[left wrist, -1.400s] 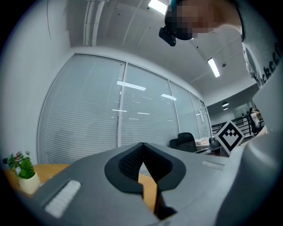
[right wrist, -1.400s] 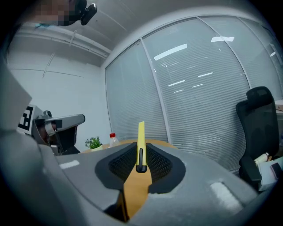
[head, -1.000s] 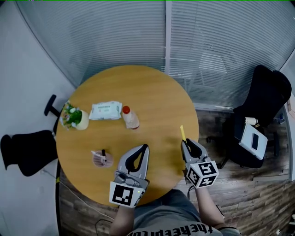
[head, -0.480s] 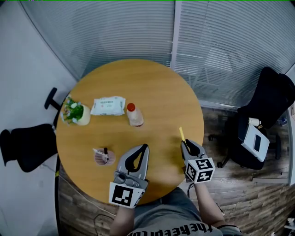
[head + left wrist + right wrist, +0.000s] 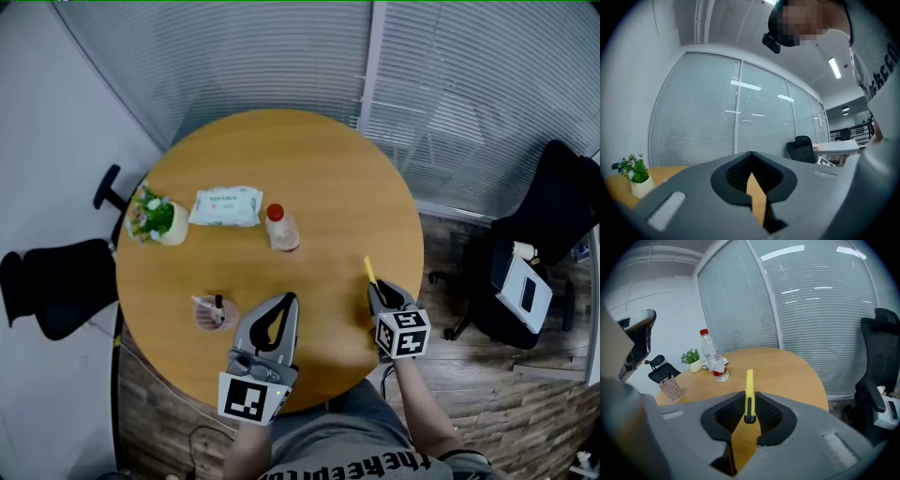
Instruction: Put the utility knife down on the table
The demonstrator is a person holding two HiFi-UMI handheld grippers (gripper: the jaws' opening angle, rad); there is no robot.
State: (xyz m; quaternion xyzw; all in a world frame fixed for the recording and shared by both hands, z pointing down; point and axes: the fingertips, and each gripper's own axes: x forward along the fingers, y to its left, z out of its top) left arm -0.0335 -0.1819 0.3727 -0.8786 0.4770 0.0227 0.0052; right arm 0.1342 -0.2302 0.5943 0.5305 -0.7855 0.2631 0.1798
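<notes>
The right gripper (image 5: 750, 405) pinches the utility knife (image 5: 749, 383) between its bumpy black pads. The thin, smooth yellow knife sticks out forward over the right side of the table, near the rim. The left gripper (image 5: 751, 161) has its jaws pressed together on nothing. If the knife is let go this close to the rim, it could slide off onto the floor. The round table (image 5: 319, 178) is smooth wood. Farther off stand a holey pink pen cup (image 5: 214, 314), a clear plastic bottle (image 5: 281, 228) and a small plant (image 5: 155, 217).
</notes>
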